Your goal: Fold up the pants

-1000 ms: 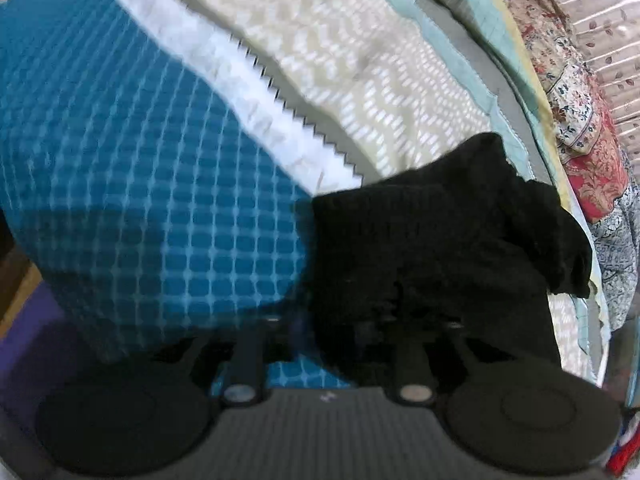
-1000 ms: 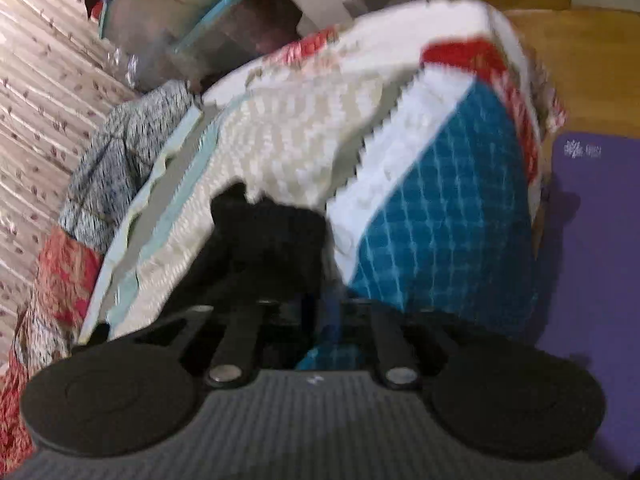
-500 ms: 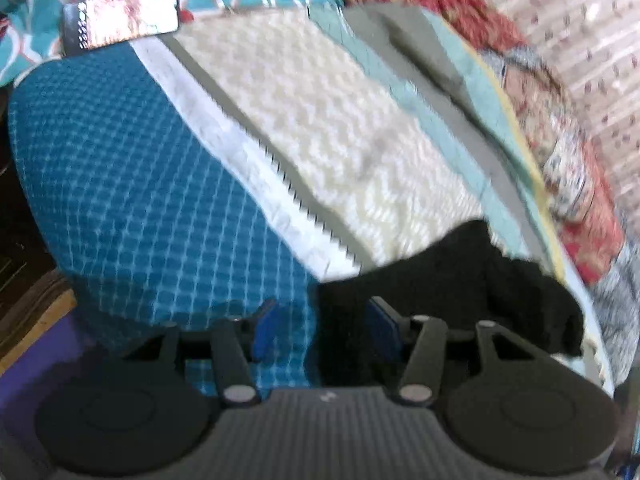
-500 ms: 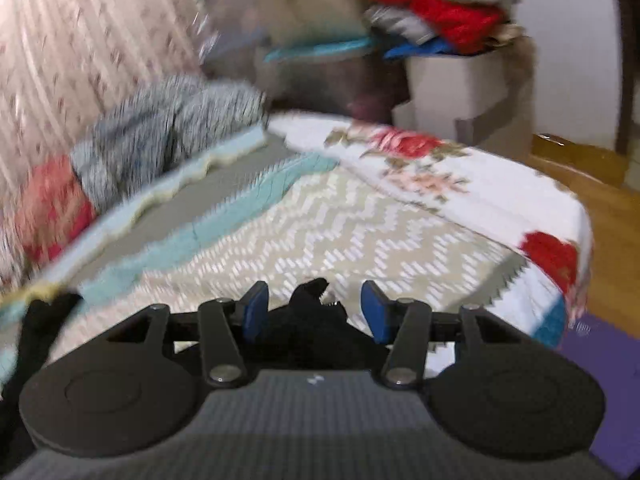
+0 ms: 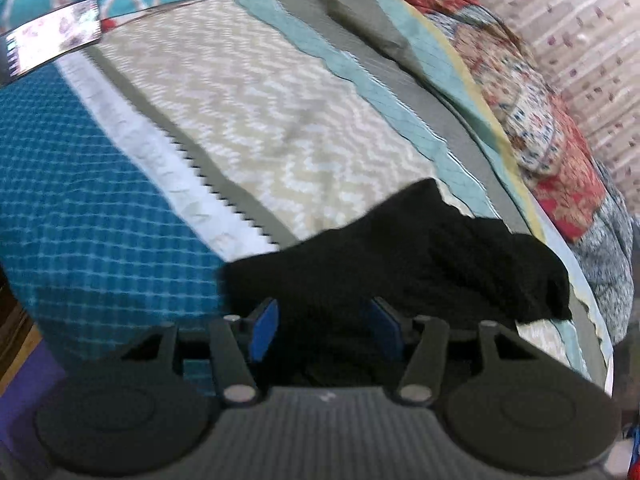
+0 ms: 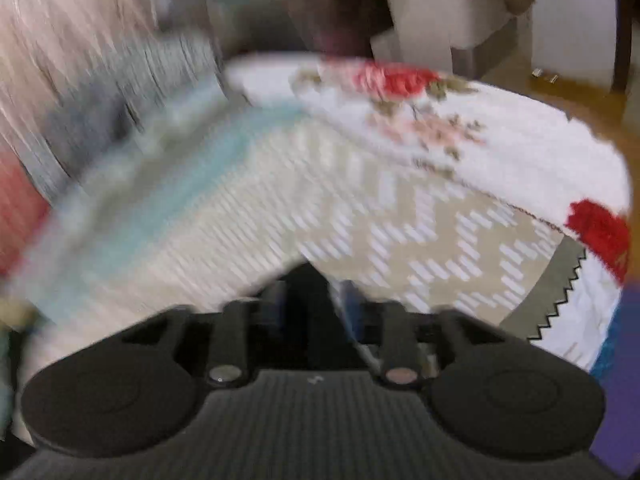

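The black pants lie bunched on the patterned bedspread, at the lower right of the left wrist view. My left gripper is open, its blue pads either side of the near edge of the pants. In the blurred right wrist view my right gripper stands with its jaws apart and a dark bit of the pants between them, low over the bedspread.
A phone lies at the far left of the bed. Crumpled quilts line the bed's wall side. A floral blanket covers the bed's far corner. A pale bin and wooden floor lie beyond.
Both grippers were shut on the pants a second ago and have opened. The left has pulled back a little. The right has swung and sits low over the pants.
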`<state>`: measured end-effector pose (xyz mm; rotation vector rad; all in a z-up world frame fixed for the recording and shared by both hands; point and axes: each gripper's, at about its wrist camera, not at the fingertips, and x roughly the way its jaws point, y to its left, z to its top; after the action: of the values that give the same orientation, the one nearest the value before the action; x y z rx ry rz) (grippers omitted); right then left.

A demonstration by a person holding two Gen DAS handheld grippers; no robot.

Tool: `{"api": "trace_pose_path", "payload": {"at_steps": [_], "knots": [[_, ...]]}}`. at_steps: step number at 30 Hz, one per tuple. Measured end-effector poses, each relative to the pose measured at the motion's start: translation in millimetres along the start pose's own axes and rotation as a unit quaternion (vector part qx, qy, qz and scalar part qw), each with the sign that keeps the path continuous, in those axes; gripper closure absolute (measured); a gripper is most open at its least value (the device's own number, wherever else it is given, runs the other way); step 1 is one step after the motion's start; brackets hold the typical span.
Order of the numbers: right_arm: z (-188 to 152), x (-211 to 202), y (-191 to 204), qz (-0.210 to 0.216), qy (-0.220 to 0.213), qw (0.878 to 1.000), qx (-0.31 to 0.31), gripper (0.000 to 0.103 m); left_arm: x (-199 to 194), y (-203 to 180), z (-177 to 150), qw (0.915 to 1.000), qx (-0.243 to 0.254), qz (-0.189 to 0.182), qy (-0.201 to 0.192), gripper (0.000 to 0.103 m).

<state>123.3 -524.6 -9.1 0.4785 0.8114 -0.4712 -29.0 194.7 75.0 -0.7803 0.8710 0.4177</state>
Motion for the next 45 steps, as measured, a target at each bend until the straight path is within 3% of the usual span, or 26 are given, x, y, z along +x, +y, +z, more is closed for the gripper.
{"api": "trace_pose_path", "payload": {"at_steps": [2,5,7,9,11,14,18,19,21,22,23,24,27,29,33,38,41,45], "knots": [[-5,-5,10,-0.017,-0.023,0.999,-0.029,0.051,3,-10,-1,0.9998,0.021,-0.001,0.002,0.052],[-9,-46,4,-0.019,-0.108,0.994,0.017,0.051,7,-24,-2,0.9986,0.052,-0.006,0.004,0.050],[-14,-73,6,-0.004,-0.148,0.989,0.021,0.051,10,-34,-3,0.9973,0.072,-0.008,0.003,0.050],[-20,-90,13,0.030,-0.157,0.987,0.008,0.051,15,-44,-7,0.9957,0.092,-0.010,0.003,0.050],[-30,-97,24,0.079,-0.140,0.987,-0.014,0.051,21,-54,-14,0.9937,0.111,-0.014,0.004,0.050],[-48,-87,51,0.154,-0.078,0.984,-0.050,0.051,34,-70,-27,0.9885,0.151,-0.009,0.008,0.050],[-68,-63,78,0.207,0.008,0.975,-0.077,0.051,56,-79,-45,0.9802,0.194,0.010,0.037,0.050],[-72,-55,80,0.200,0.023,0.976,-0.078,0.051,64,-78,-49,0.9779,0.202,0.026,0.047,0.050],[-79,-37,73,0.133,0.034,0.988,-0.075,0.053,81,-71,-55,0.9732,0.210,0.055,0.075,0.052],[-80,-29,64,0.080,0.026,0.994,-0.067,0.073,82,-68,-57,0.9729,0.213,0.051,0.074,0.052],[-81,-31,55,0.069,0.012,0.996,-0.049,0.091,79,-67,-58,0.9729,0.216,0.046,0.069,0.051],[-78,-34,44,0.063,0.008,0.998,-0.018,0.092,77,-67,-58,0.9728,0.217,0.044,0.068,0.051],[-79,-54,34,0.049,-0.009,0.999,0.022,0.081,66,-66,-56,0.9761,0.206,0.032,0.064,0.048],[-82,-72,38,0.062,-0.029,0.998,0.002,0.058,57,-66,-54,0.9774,0.203,0.023,0.054,0.047],[-91,-87,60,0.107,-0.041,0.993,-0.039,0.057,41,-70,-53,0.9763,0.214,0.009,0.030,0.046],[-114,-89,96,0.165,0.004,0.984,-0.073,0.057,42,-69,-54,0.9730,0.227,0.023,0.031,0.046],[-124,-85,112,0.181,0.027,0.979,-0.095,0.057,46,-60,-51,0.9740,0.220,0.032,0.044,0.046],[-130,-84,122,0.192,0.042,0.975,-0.106,0.057,34,-50,-38,0.9794,0.199,0.007,0.032,0.046]]}}
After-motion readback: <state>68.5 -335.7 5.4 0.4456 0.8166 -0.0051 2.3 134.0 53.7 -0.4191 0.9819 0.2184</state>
